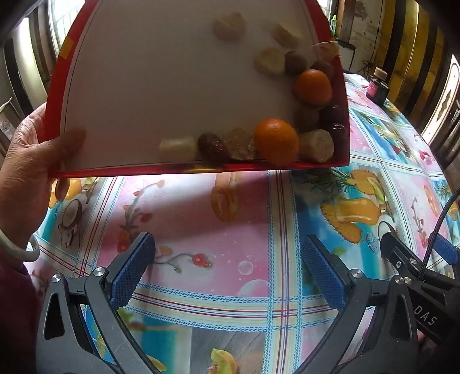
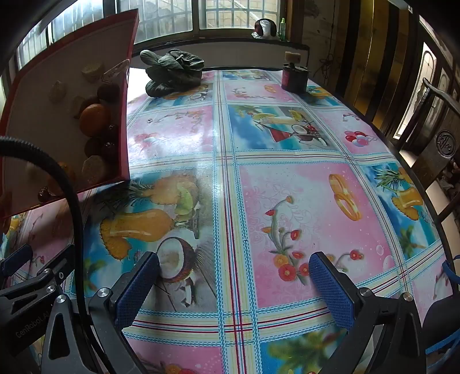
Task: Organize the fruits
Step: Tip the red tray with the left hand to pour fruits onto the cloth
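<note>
Lettering "DAS" on right tongs (image 1: 414,259); "CenRobot" on left tongs (image 2: 17,276).

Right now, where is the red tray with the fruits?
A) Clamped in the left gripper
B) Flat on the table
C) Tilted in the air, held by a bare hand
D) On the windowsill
C: a hand grips the tilted red tray, with its fruits slid to the lower edge.

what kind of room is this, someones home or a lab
Most likely a home dining or kitchen area. The table wears a glossy fruit-print tablecloth, a carved dark wooden chair stands at its right edge, and leafy greens lie near barred windows.
</note>
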A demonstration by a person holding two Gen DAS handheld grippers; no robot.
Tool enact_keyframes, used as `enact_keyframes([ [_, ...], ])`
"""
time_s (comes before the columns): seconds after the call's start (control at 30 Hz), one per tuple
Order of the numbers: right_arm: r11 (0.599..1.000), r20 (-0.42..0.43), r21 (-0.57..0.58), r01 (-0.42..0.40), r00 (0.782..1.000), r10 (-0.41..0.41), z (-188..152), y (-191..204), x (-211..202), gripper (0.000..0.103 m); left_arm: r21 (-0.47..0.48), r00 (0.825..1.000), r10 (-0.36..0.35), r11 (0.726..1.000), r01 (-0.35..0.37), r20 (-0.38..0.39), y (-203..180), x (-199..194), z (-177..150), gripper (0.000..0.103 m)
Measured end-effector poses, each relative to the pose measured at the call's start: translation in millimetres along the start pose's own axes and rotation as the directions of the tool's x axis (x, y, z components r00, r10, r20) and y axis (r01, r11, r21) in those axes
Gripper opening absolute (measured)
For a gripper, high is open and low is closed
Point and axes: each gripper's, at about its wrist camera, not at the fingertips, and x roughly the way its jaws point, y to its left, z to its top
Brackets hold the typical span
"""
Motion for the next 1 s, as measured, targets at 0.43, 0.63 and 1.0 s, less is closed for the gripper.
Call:
enact_keyframes([
  [0.43,1.000,-0.002,-0.002,0.002,1.000,-0.002,0.4,-0.1,0.3,0.103,0.000,1.000,0.001,1.000,-0.001,0.000,0.0,0.0,0.0,0.103],
  [0.63,1.000,-0.001,-0.002,0.003,1.000,-0.003,0.5,0.0,0.4,0.103,0.000,1.000,0.001,1.000,-0.001,0.001,0.0,0.0,0.0,0.103],
  [1.0,1.000,-0.002,-0.002,0.003,1.000,-0.003,0.7,0.9,1.1,0.103,0.001,1.000,0.000,1.000,0.000,0.002,0.0,0.0,4.4,0.103],
])
